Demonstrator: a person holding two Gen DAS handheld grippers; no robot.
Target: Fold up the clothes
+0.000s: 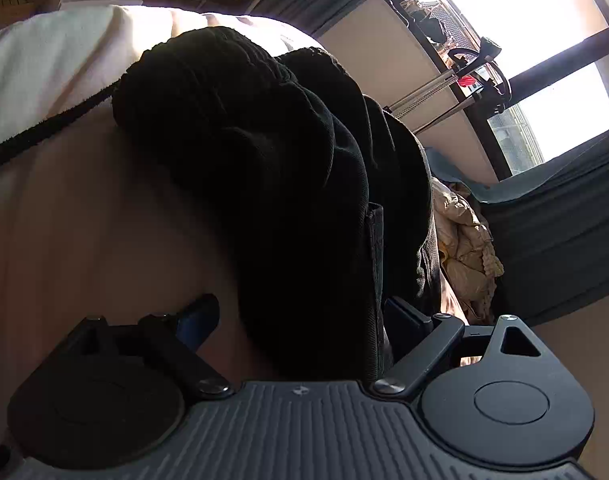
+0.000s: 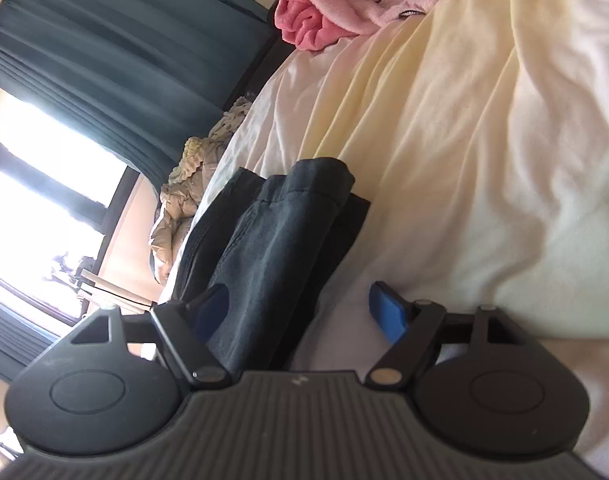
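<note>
The dark garment (image 1: 264, 168) lies bunched on the bed, its cloth running down between the fingers of both grippers. The left gripper (image 1: 300, 316) has its fingers set wide, with a thick fold filling the gap; they look poised around the cloth, not pinched on it. The right gripper (image 2: 304, 308) is also spread wide: the garment (image 2: 272, 232) lies against its left finger (image 2: 212, 308), while the blue pad (image 2: 388, 316) of the other stands apart over the cream sheet (image 2: 444, 140). My guess is that both flank one edge so as to lift it evenly for a fold. Beyond lie a pink fleece (image 2: 328, 8), a crumpled beige cloth (image 1: 464, 240), teal curtains (image 2: 116, 64) and a bright window (image 1: 516, 20). The fleece bears a small black outline drawing; I can read no writing or brand anywhere
</note>
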